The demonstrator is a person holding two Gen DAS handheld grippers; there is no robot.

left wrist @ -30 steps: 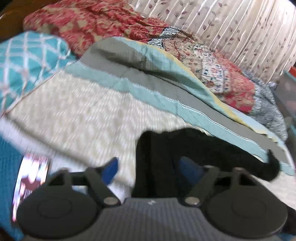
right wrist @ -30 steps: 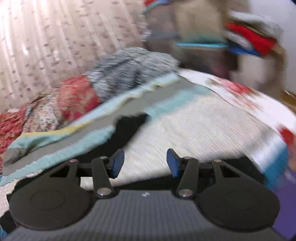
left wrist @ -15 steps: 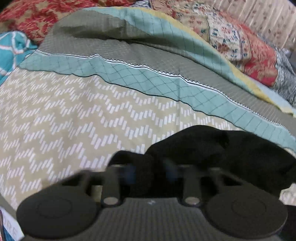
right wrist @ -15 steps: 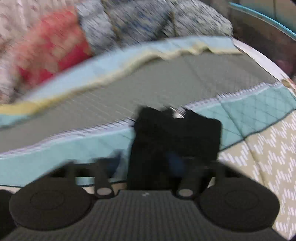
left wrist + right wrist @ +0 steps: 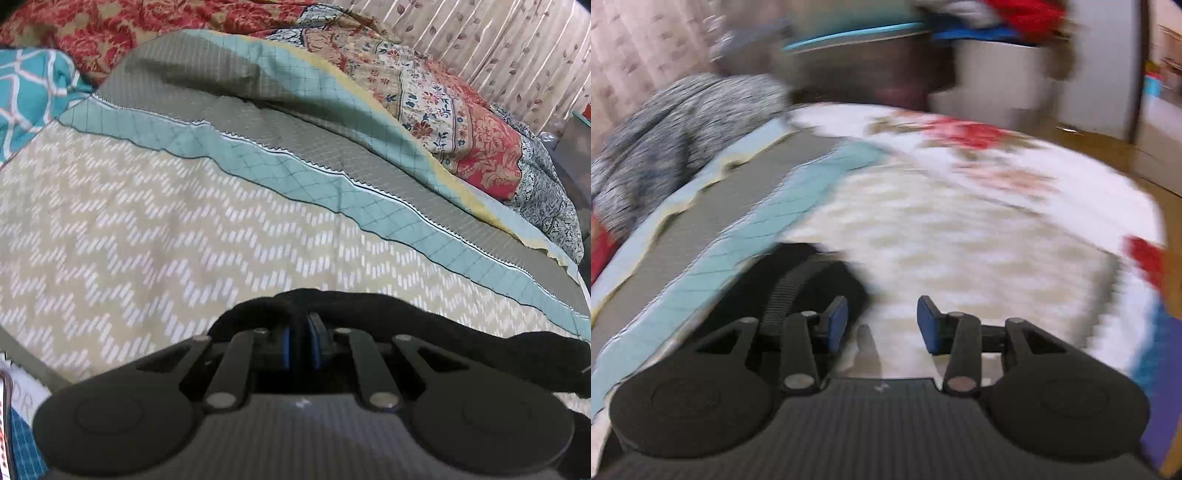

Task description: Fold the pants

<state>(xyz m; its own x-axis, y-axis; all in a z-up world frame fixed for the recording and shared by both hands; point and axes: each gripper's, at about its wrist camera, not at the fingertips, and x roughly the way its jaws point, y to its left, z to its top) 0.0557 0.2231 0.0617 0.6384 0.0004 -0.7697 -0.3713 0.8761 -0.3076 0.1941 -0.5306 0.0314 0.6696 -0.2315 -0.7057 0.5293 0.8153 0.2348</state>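
Observation:
The black pants [image 5: 424,328] lie on a bed with a beige zigzag quilt [image 5: 147,229]. In the left wrist view they stretch from my left gripper [image 5: 299,345] out to the right. My left gripper is shut on a fold of the pants, blue pads close together. In the right wrist view, which is blurred, the pants [image 5: 798,273] lie at lower left with a black strap across them. My right gripper [image 5: 882,325] is open and empty, just right of the pants, above the quilt.
A teal and grey quilt band [image 5: 332,184] runs across the bed. Red floral bedding [image 5: 461,122] and a grey patterned blanket [image 5: 672,122] are piled behind it. A curtain [image 5: 517,48] hangs behind. The bed's end [image 5: 1137,206] and wooden floor [image 5: 1100,151] are at right.
My left gripper has closed on the pants. My right gripper has let go of the pants end, opened and swung to the right.

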